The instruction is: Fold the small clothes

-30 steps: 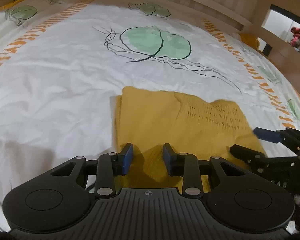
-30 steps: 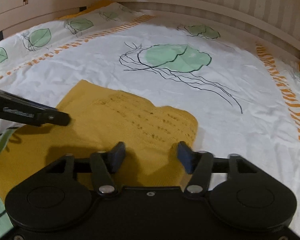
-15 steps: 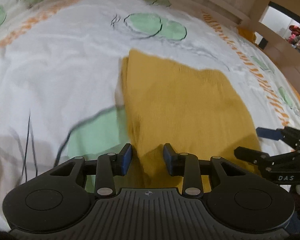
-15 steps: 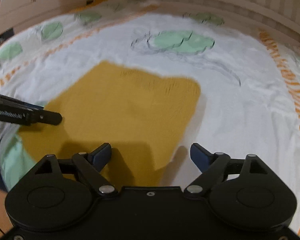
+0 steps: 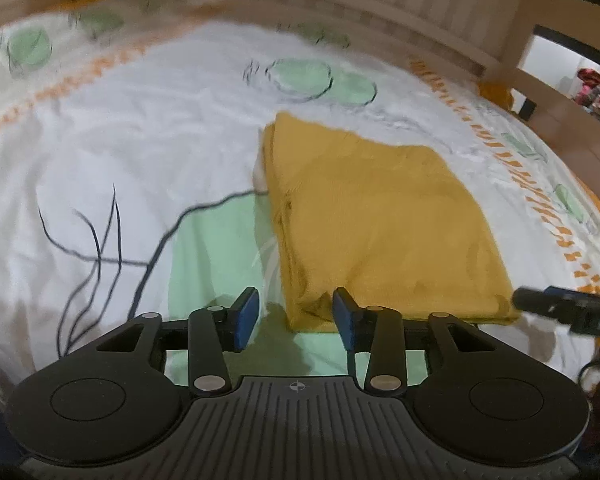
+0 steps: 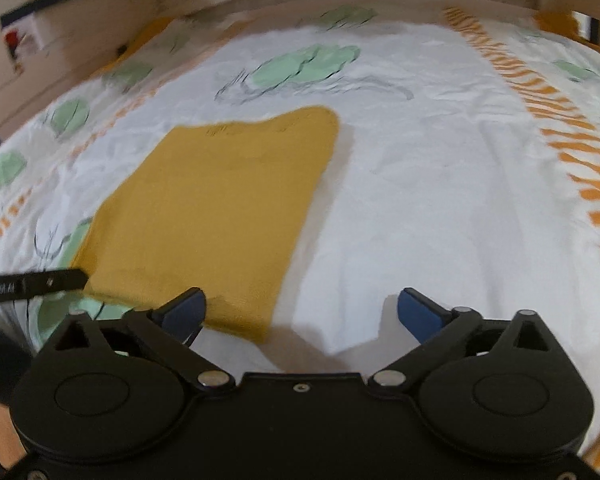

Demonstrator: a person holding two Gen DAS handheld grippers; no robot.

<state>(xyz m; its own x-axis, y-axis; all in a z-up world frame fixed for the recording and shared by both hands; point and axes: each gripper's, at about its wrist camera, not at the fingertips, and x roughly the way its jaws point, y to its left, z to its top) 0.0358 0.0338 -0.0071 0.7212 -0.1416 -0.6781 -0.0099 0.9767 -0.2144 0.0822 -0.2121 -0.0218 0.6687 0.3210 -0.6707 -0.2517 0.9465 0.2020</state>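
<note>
Folded mustard-yellow garment [image 5: 380, 220] lies flat on the white leaf-printed bed sheet [image 5: 120, 140], centre-right in the left view. Both frames are motion-blurred. The left gripper [image 5: 294, 314] has jaws parted around the garment's near corner, contact unclear. The right gripper [image 6: 300, 312] has jaws wide apart, holding nothing, its left finger hiding the garment's near edge.

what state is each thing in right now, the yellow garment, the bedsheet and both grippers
yellow garment: folded into a flat layered rectangle, lying on the bedsheet, held by neither gripper
bedsheet: spread over the bed, lightly wrinkled
left gripper: open, pads either side of the garment's near corner, not clamped on it
right gripper: open wide, over the garment's near right corner and bare sheet
</note>
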